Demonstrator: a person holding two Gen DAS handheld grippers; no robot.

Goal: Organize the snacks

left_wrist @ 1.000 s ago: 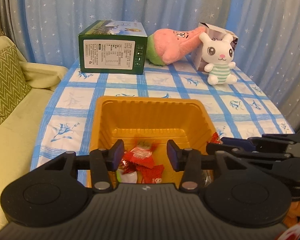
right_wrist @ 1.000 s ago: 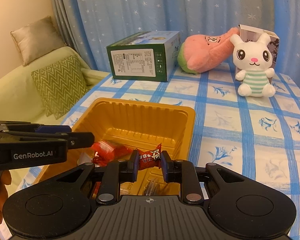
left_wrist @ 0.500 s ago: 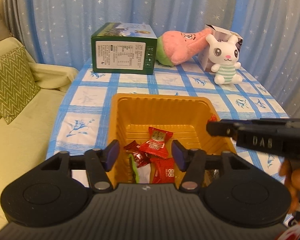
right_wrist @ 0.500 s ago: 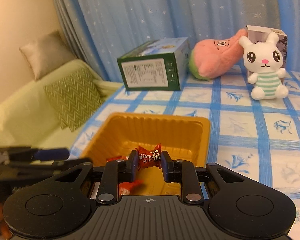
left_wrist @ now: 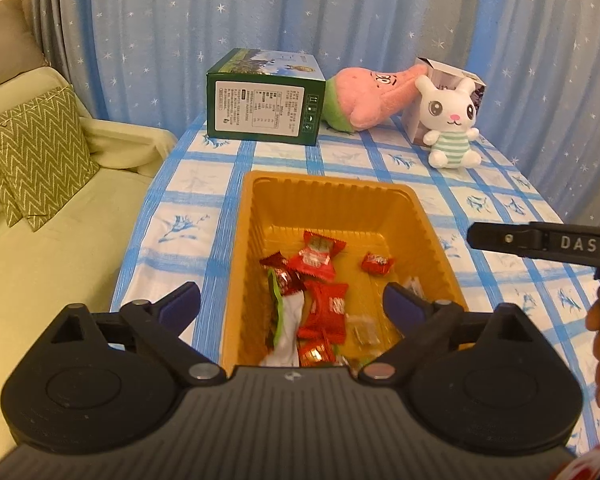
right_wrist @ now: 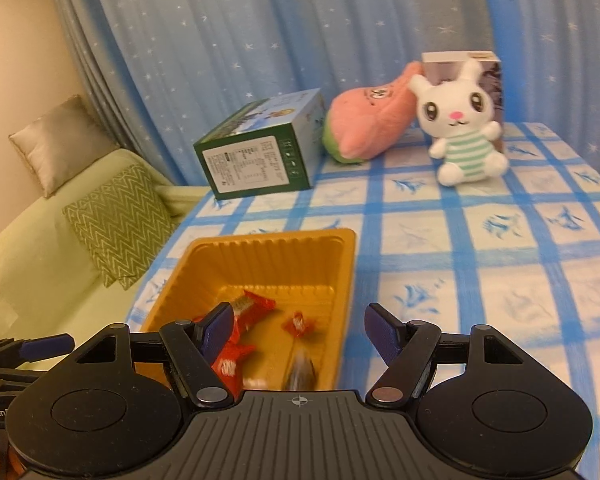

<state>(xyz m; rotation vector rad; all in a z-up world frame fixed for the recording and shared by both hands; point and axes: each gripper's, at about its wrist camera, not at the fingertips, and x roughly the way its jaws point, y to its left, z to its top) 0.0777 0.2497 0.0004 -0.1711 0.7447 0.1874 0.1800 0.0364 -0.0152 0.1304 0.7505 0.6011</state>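
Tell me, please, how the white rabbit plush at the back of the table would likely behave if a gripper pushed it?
The white rabbit plush looks soft, so it would probably squash. It sits upright with a big head, so it may well tip. The tablecloth might drag rather than let it slide.

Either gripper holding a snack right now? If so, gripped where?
Nothing is held. Left gripper and right gripper have both just been opening, with nothing between their pads; the red candies lie loose in the yellow tray.
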